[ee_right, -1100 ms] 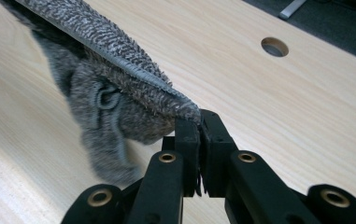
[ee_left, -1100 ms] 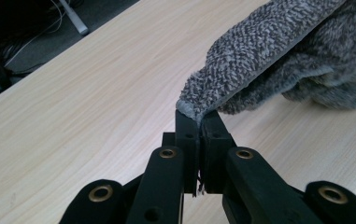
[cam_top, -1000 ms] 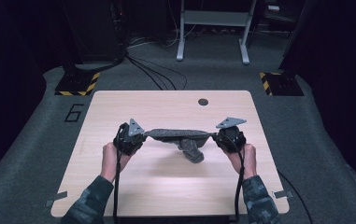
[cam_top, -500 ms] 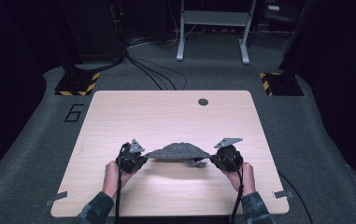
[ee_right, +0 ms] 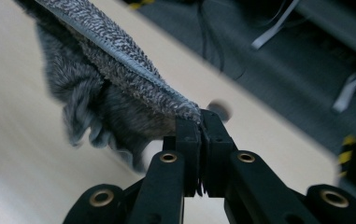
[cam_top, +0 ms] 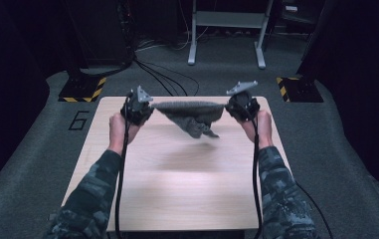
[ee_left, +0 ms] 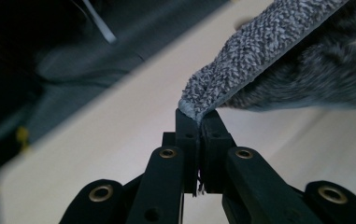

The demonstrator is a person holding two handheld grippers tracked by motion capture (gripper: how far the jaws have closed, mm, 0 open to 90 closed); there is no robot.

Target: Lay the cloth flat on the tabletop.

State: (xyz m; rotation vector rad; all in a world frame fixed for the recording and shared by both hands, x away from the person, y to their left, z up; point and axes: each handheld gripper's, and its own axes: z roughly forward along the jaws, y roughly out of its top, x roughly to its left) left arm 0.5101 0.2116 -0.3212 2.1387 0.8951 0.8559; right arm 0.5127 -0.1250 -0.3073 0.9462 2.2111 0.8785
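Two corners of grey towel (cam_top: 189,112) pinched, left gripper (cam_top: 136,105) and right gripper (cam_top: 241,103) clamped; best kept taut between, level, clear of table (cam_top: 177,184).

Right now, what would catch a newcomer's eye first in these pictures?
A grey towel strung in the air between the left tongs and the right tongs, above the far half of the wooden table. Each pair of tongs is shut on a corner of its hemmed edge, and the rest sags in a bunch below the middle.
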